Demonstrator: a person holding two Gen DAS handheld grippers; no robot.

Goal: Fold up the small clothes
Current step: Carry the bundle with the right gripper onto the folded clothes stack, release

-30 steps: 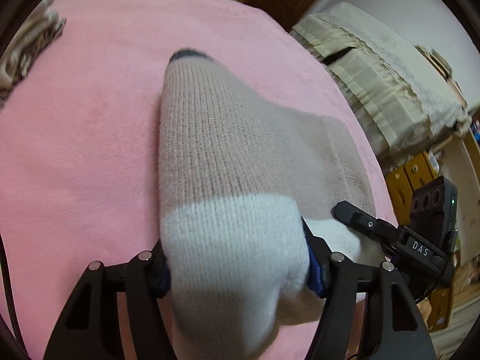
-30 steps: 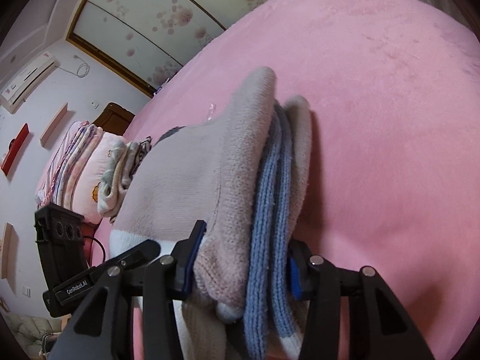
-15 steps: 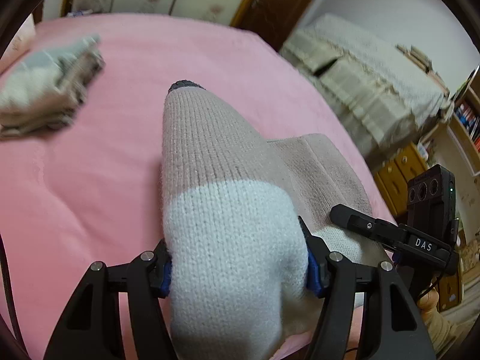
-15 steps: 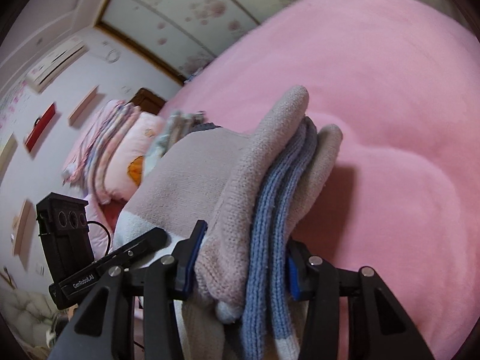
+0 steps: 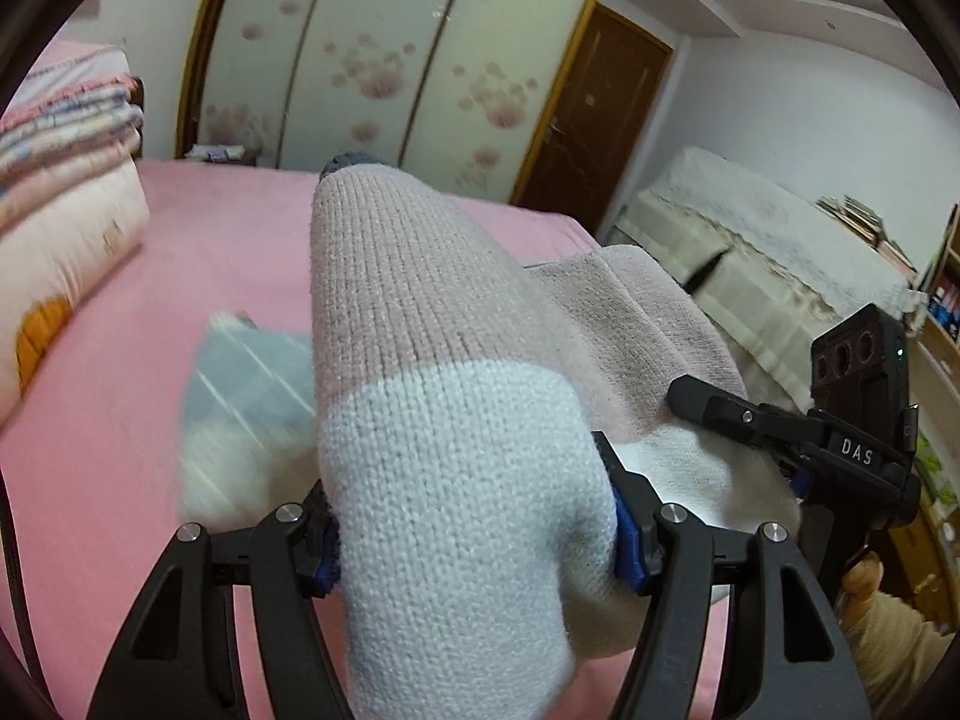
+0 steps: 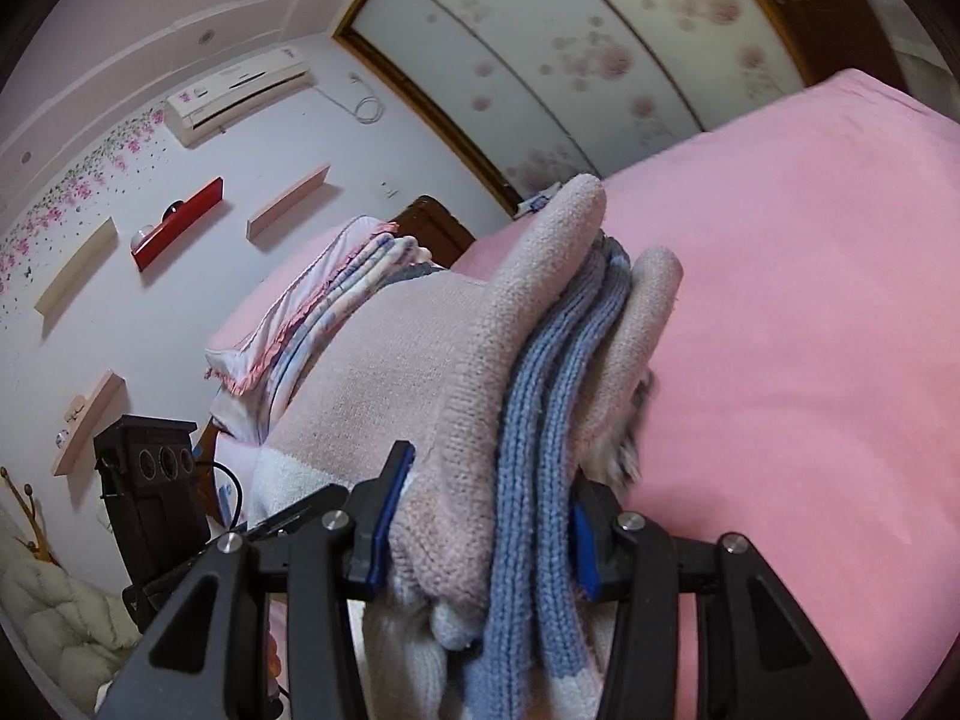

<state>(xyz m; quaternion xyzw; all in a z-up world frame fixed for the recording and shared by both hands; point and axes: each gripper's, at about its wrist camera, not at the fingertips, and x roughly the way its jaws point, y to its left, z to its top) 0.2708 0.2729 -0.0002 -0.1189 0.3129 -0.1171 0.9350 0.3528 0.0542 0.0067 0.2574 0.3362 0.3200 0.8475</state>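
Left hand-held gripper (image 5: 474, 531): jaws part-way apart, pads pressed on the white end of the sock (image 5: 432, 360). Right hand-held gripper (image 6: 480, 531): jaws likewise part-way apart, clamped on the other end, where pink knit wraps blue ribbed layers. In the left view the right hand-held gripper appears at the sock's right edge, so both tools grip one bundle.

Position of the sock: held in the air between the two tools, above the bed (image 5: 228, 222). It does not rest on the bed's pink cover in either view.

Beyond the sock, in the left view, a blurred pale garment (image 5: 240, 384) lies on the bed; whether it is folded cannot be determined. Farther back, stacked bedding (image 5: 66, 120) sits at the bed's head, with the wardrobe (image 5: 384, 54) behind.

Progress, judged: the layered ends suggest the sock bundle is already folded. Remaining: set it down, probably near the pale garment, then release both grips. No other unfolded clothes can be identified.
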